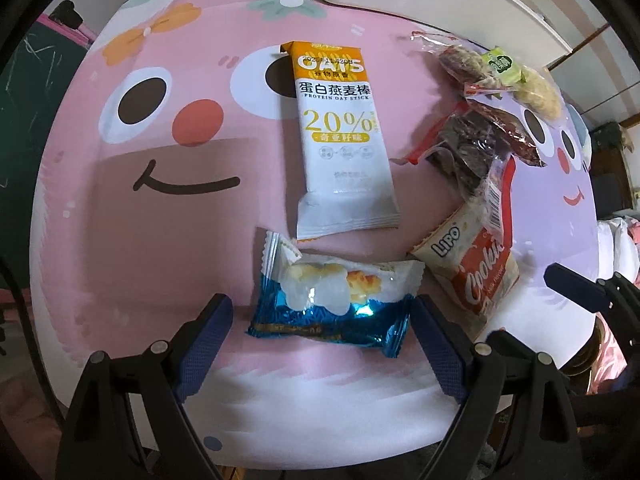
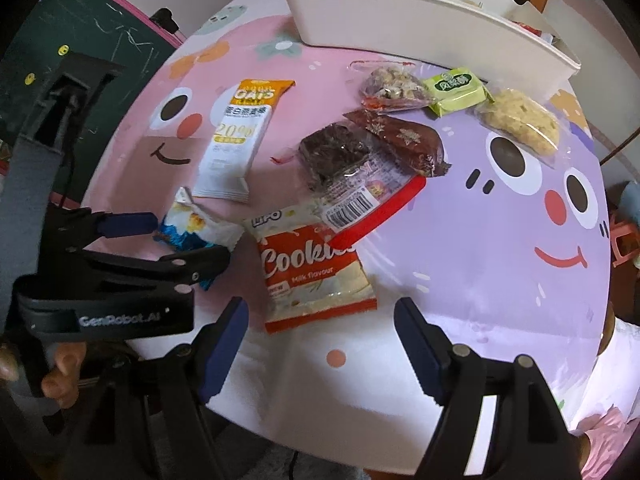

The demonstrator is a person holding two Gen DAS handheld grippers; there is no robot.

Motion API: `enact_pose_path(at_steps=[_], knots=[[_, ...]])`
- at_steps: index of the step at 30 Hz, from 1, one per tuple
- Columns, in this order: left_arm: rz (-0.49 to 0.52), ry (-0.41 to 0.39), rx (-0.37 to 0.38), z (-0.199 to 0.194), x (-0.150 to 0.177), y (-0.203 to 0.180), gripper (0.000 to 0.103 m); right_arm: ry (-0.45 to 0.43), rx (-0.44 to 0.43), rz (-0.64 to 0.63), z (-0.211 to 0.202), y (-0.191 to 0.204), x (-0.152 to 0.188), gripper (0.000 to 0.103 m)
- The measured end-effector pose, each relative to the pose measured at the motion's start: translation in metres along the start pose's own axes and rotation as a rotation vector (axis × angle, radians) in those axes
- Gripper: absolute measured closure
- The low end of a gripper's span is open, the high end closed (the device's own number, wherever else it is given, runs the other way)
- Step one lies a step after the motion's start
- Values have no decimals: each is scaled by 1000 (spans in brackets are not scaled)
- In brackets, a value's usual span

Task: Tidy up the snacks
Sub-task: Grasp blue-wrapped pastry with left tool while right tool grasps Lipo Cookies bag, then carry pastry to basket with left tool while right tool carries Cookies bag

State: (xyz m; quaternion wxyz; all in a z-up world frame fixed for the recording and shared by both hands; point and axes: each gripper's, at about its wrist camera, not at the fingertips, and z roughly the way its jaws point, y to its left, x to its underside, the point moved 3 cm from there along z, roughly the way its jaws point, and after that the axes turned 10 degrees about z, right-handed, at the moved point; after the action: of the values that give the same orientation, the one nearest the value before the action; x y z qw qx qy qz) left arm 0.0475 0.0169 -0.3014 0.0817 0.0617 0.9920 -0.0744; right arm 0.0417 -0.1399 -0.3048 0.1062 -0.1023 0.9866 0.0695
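L gripper (image 1: 322, 320) has jaws released, one either side of the small blue-and-white foil candy packet (image 1: 334, 300) lying flat on the pink cartoon-print bench (image 1: 120, 240), w/ neither pad visibly pressing it. R gripper (image 2: 320, 336) hangs w/ jaws spread wide just short of the orange-and-white "Cookies" bag (image 2: 316, 268), holding nothing. Beyond lie the white-and-orange oat bar wrapper (image 2: 236, 136), a dark chocolate-brown clear-wrapped cake (image 2: 334, 152), a pale green packet (image 2: 456, 90) & the white plastic bin (image 2: 420, 20) at the far edge.
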Motion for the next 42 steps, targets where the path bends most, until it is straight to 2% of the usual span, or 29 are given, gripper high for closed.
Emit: enact_pose_path(at_steps=[5,11,13,17,18,22,25,30,31,32,42], knots=[[18,-1,-5,6,-9,-2,13,-2,24,-10,11,-1,-2,27],[13,-7,-13,8,-12,-6,18,7,29,-17,22,3,-8,27],[24,-7,-30,6,-9,-7,24,10,34,-22,25,5,-9,28],[41,-8,-57,0,-4,-3,33,1,57,-47,30,10,-10,35],[41,-8,-61,-2,-4,-2,36,-5,68,-56,30,12,-10,39],[30,-18,-73,-7,0,6,51,-10,83,-65,31,15,-11,43],[10,-26,-53,-12,2,17,58,-11,76,-68,29,17,-12,47],[-17,-34,-32,-14,2,28,63,-5,52,-46,26,12,-13,52],[-20,-38,-25,-15,3,29,72,-1,43,-38,24,10,-13,53],[-24,-41,-8,-16,3,29,74,5,36,-32,23,8,-13,53],[-36,-74,15,-25,9,20,78,2,-9,-33,4,6,3,55]])
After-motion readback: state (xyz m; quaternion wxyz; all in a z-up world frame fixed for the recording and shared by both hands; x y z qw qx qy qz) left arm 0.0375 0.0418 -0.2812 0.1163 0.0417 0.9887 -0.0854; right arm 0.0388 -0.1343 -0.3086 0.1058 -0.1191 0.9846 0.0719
